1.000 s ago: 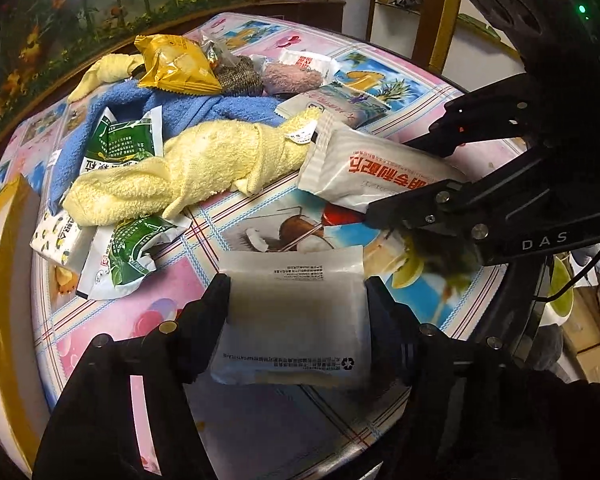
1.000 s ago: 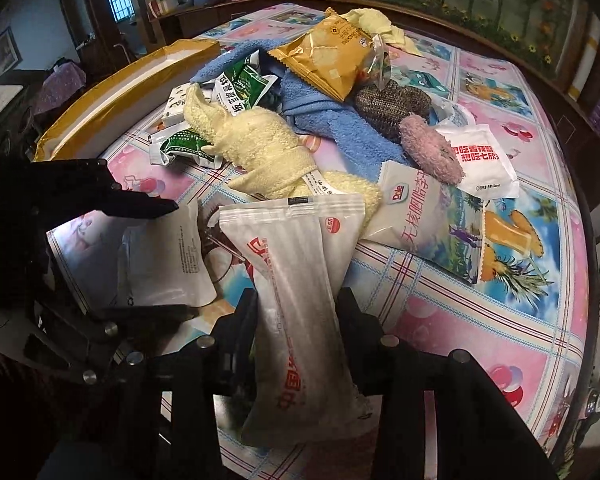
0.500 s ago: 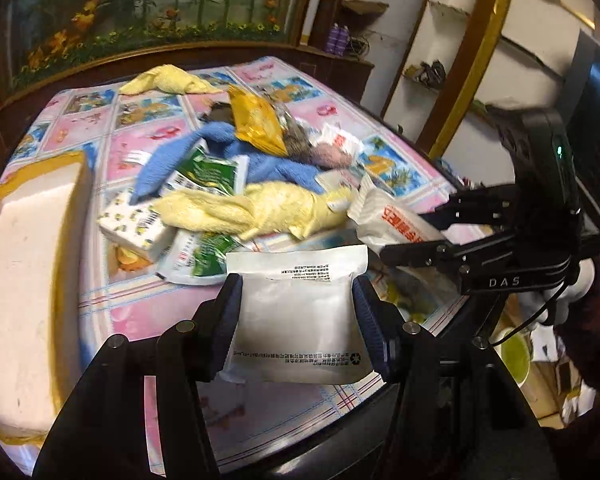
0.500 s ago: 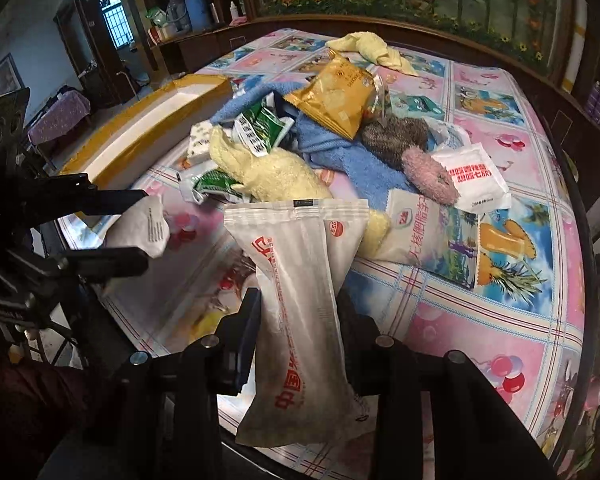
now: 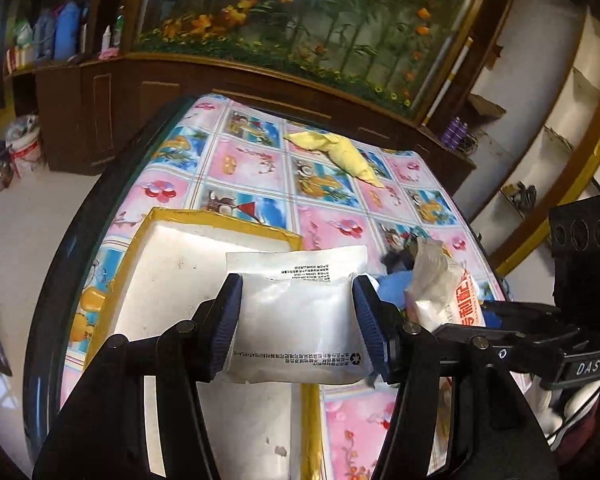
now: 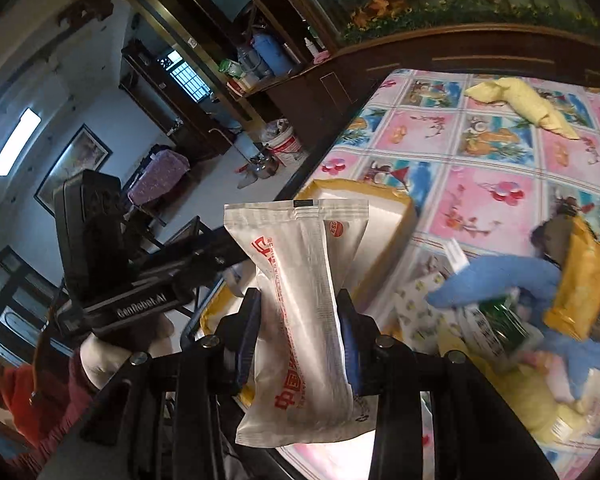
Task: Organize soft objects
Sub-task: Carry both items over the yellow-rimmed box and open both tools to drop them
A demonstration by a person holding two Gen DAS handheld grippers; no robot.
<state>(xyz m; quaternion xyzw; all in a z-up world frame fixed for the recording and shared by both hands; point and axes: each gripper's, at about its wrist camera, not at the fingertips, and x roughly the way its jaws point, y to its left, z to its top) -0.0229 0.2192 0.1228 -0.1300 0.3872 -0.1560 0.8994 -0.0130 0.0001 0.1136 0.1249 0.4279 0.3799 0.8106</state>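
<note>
The left gripper [image 5: 298, 320] is clamped on a flat white pouch [image 5: 296, 320], its 2 blue pads pressing the pouch's left and right edges; its jaws closed a little further over the last second and now sit steady on the pack. The right gripper [image 6: 300, 336] is clamped on a long white packet with red lettering [image 6: 300, 304], which stands upright between the pads and sags below them. A second ago both packs hung low over the patterned table [image 5: 260, 184] beside the heap of soft things; now both are lifted and carried sideways, so that the white tray with the yellow rim [image 5: 172, 264] lies directly beneath and behind the pouch in the left wrist view, and behind the long packet in the right wrist view. The heap is now off to the side: a blue towel [image 6: 496, 280], an orange snack bag [image 6: 580, 280] and green sachets [image 6: 504, 320] lie well apart from the tray, blurred by the swing, and a yellow cloth [image 5: 340, 152] lies alone toward the far edge. The tray looks empty. This reads as the carry nearly done: both packs seem about ready to be lowered and released into the tray, with most of the heap left to sort.
</note>
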